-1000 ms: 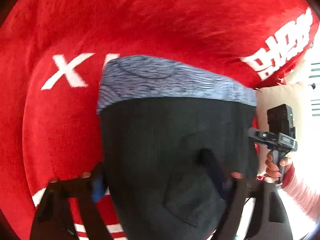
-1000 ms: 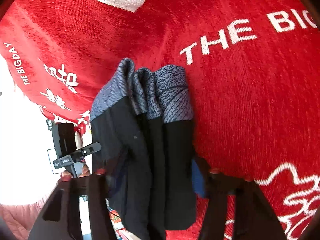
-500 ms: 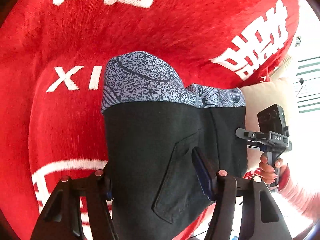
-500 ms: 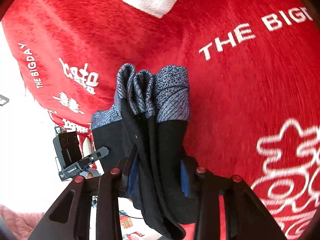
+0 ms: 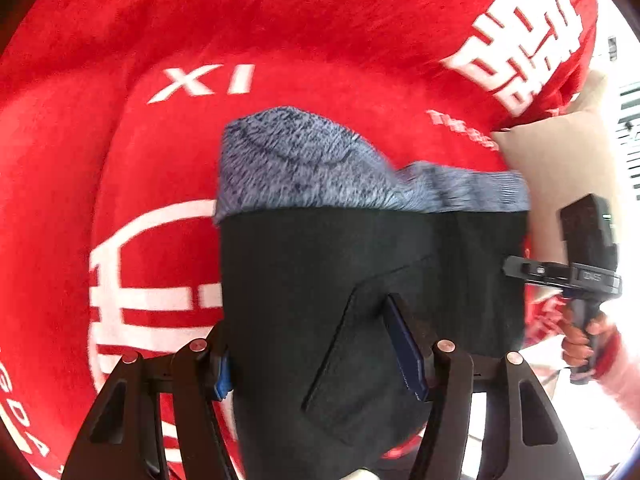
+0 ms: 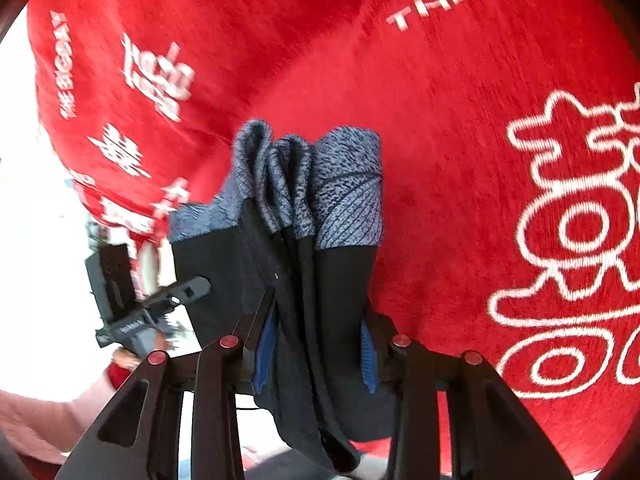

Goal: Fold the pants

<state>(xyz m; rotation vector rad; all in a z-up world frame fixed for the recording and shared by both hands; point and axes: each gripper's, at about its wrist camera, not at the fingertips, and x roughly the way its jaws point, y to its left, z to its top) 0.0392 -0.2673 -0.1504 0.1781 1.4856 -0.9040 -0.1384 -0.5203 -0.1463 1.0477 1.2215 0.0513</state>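
Black pants [image 5: 328, 280] with a blue-grey patterned band [image 5: 296, 168] hang in the air above the red blanket [image 5: 320, 40]. My left gripper [image 5: 320, 352] is shut on the pants near a back pocket [image 5: 360, 360]. In the right wrist view the pants [image 6: 320, 280] hang bunched in pleats, with the patterned band [image 6: 344, 192] at the far end. My right gripper [image 6: 316, 352] is shut on the gathered black cloth. Each gripper shows in the other's view, the right one [image 5: 580, 276] at the pants' right edge and the left one [image 6: 136, 312] at their left.
The red blanket [image 6: 480, 120] with white letters and characters covers the surface below. A beige cushion [image 5: 560, 168] lies at its right edge in the left wrist view. Bright floor [image 6: 40, 220] shows beyond the blanket's left edge.
Both grippers have carried the pants across the blanket; the white print beneath has shifted. The patterned band has swung and blurred. Both grips hold as before.
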